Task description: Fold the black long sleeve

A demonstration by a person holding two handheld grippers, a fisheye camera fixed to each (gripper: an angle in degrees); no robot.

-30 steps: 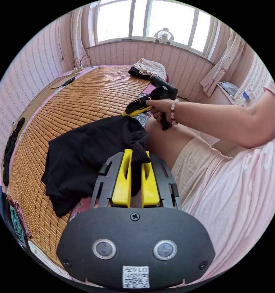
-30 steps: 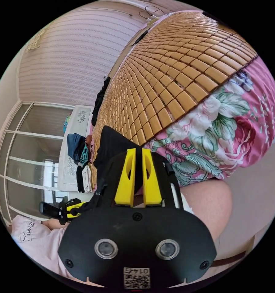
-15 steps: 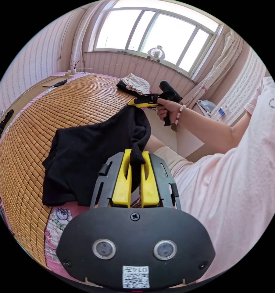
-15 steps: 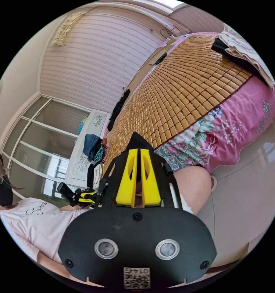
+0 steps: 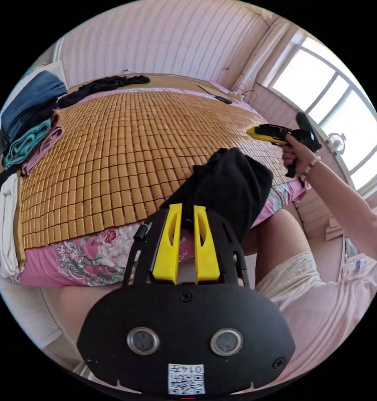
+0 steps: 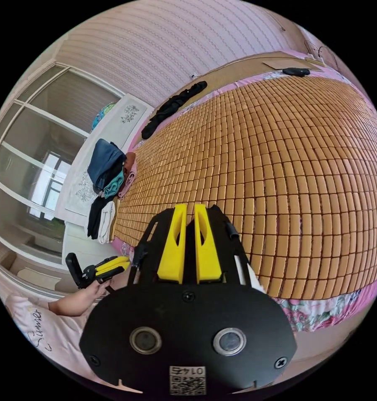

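Lying bunched at frame centre on the mat edge, the soft black long sleeve suits hem-corner grips; left gripper jaws slightly apart, empty.

A bedroom with pale pink striped wallpaper on its walls. A wide bed fills the middle, covered by a tan bamboo-tile mat over a pink floral sheet that hangs down the near edge. A large multi-pane window at the right lets in strong daylight, with a small white fan on its sill. In the right gripper view, glazed sliding doors stand at the left. A heap of folded clothes sits at the bed's corner beside a white cabinet.
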